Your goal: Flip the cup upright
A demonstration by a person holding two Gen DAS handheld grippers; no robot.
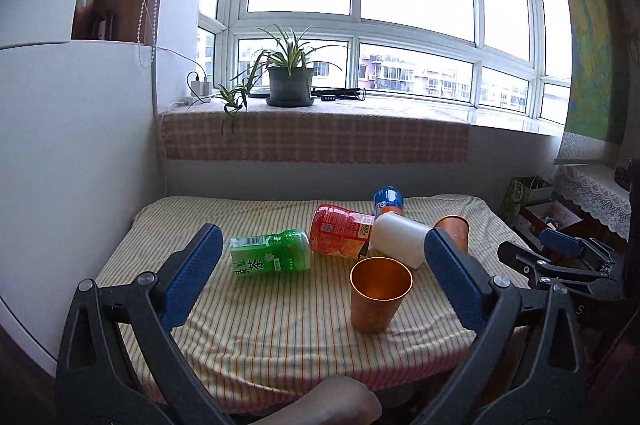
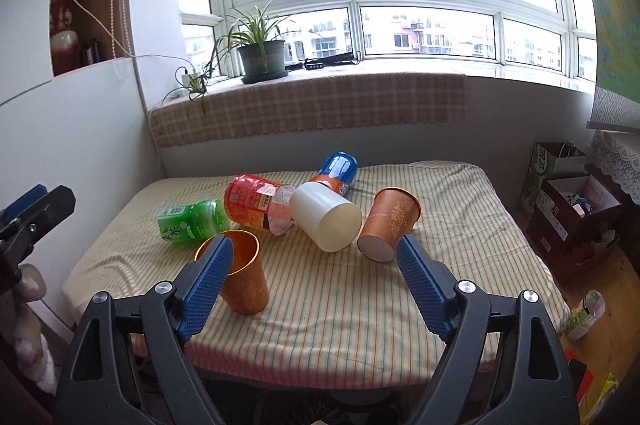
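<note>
Ahead, bare striped tablecloth (image 2: 340,289) between both wide-open tools, toppled cup (image 2: 390,225) beyond.

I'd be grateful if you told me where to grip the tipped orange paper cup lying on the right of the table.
Grip the orange paper cup across its patterned side wall, mid-body, probably coming from above and the near side with the right gripper. It lies tilted, its white base toward the camera and its mouth away, leaning beside the white cup.

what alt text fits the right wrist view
Open right tongs hover over a striped tablecloth where one orange cup stands upright, another orange cup and a white cup lie tipped among three fallen bottles.
</note>
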